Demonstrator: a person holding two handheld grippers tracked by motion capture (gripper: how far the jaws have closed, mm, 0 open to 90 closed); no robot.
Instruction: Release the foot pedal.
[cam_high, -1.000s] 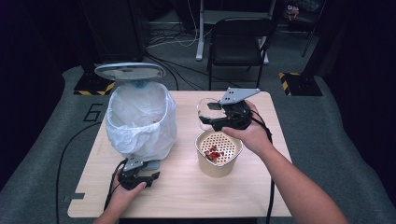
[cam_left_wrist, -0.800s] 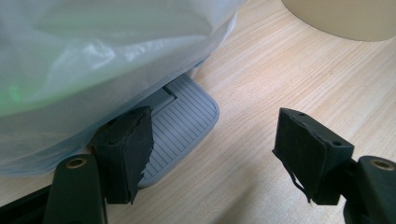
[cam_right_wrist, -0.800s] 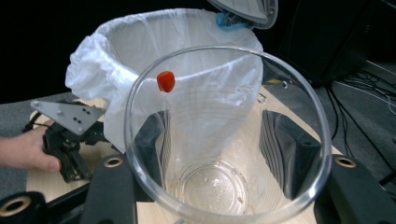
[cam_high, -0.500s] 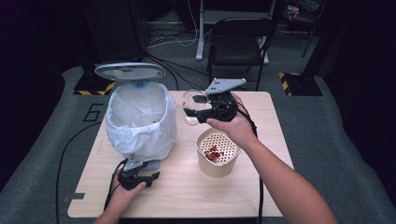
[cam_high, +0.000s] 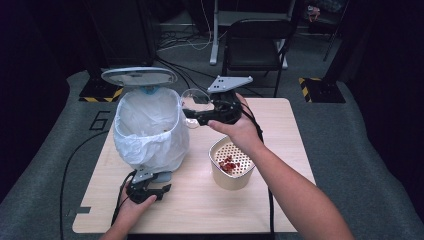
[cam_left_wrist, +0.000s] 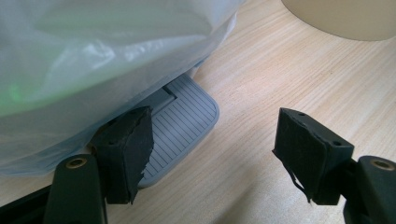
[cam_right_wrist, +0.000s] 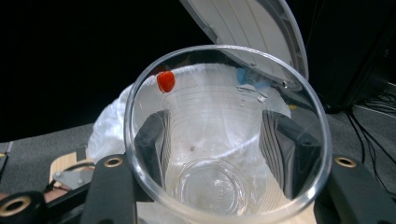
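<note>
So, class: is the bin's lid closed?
No: in the high view the lid stands raised above the bag-lined bin, leaving its mouth open.

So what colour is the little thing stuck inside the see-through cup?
Red. The little piece sits near the clear cup's rim, clearest in the right gripper view.

A dim studio or lab set up for recording: a small wooden table (cam_high: 280, 125) stands on grey carpet, black cables (cam_high: 75, 165) trailing across the floor, hazard-striped floor markers (cam_high: 320, 85) far right, a black chair (cam_high: 257, 42) and dark equipment beyond.
</note>
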